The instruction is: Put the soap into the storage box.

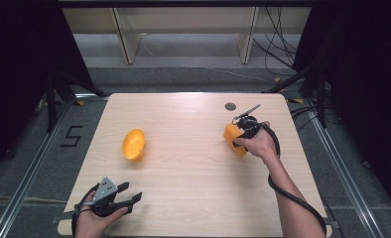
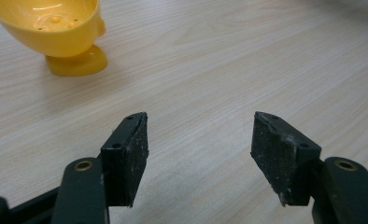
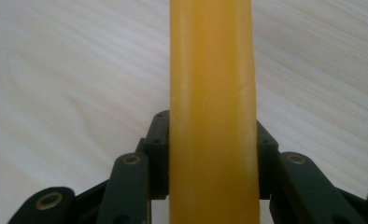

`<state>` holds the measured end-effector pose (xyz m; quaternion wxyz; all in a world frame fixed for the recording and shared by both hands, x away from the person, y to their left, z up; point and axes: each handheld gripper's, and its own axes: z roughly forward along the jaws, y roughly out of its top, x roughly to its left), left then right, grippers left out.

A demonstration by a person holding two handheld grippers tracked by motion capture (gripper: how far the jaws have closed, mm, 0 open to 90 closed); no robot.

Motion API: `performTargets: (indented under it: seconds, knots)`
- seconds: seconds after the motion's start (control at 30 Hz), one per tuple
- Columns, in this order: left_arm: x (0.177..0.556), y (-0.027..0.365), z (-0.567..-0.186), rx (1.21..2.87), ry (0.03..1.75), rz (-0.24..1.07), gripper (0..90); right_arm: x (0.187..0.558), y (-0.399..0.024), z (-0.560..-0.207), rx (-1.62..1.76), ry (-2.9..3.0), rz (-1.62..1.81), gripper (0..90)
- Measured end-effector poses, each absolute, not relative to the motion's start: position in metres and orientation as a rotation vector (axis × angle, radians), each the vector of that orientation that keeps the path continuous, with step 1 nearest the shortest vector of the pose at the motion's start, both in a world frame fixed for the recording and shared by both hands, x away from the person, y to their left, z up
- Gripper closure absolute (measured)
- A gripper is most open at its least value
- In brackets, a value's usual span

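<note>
A yellow bowl-shaped piece [image 1: 134, 144] on a small foot lies tilted on the left half of the wooden table [image 1: 188, 183]; in the left gripper view the same bowl [image 2: 56, 28] sits at the top left. My left gripper [image 1: 131, 195] rests near the table's front left corner, open, nothing between its pads [image 2: 130, 154]. At the right of the table my right gripper [image 1: 238, 136] is shut on a yellow-orange block [image 1: 233, 138]. In the right gripper view this block [image 3: 212, 116] stands upright between the jaws as a thick bar.
A small dark round disc [image 1: 230, 106] lies near the table's far edge, behind the right hand. Black cables trail from both grippers. Beyond the table are grey floor, wooden legs and loose cables.
</note>
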<state>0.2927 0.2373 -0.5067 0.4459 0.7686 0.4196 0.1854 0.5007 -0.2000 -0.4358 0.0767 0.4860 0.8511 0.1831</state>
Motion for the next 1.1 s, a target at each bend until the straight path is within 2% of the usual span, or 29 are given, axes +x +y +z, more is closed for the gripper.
performTargets:
  seconds: [0.27,0.63,0.77,0.87,0.93,1.0,1.03,1.07,1.1]
  knots:
    - [0.292,0.236,-0.507,1.906,1.042,0.457,36.0,0.459,-0.187,-0.417,0.919,2.886,0.573,61.7]
    - [0.292,0.231,-0.505,1.885,0.995,0.430,35.7,0.418,-0.164,-0.402,0.561,2.993,0.683,61.7]
    - [0.295,0.219,-0.498,1.854,0.831,0.412,32.9,0.405,-0.154,-0.397,0.383,3.033,0.706,61.6]
    - [0.296,0.213,-0.493,1.857,0.771,0.383,31.8,0.398,-0.147,-0.397,0.301,3.036,0.685,61.6]
    - [0.298,0.203,-0.487,1.877,0.638,0.338,31.3,0.386,-0.137,-0.399,0.163,3.061,0.656,61.6]
    - [0.296,0.199,-0.486,1.870,0.628,0.305,31.8,0.379,-0.131,-0.400,0.105,3.077,0.644,61.6]
    - [0.296,0.191,-0.483,1.903,0.556,0.244,32.4,0.377,-0.128,-0.400,0.056,3.082,0.633,61.6]
    - [0.296,0.191,-0.483,1.903,0.556,0.244,32.4,0.377,-0.128,-0.400,0.056,3.082,0.633,61.6]
    - [0.296,0.182,-0.481,1.938,0.486,0.225,32.1,0.370,-0.122,-0.401,0.032,3.095,0.618,61.6]
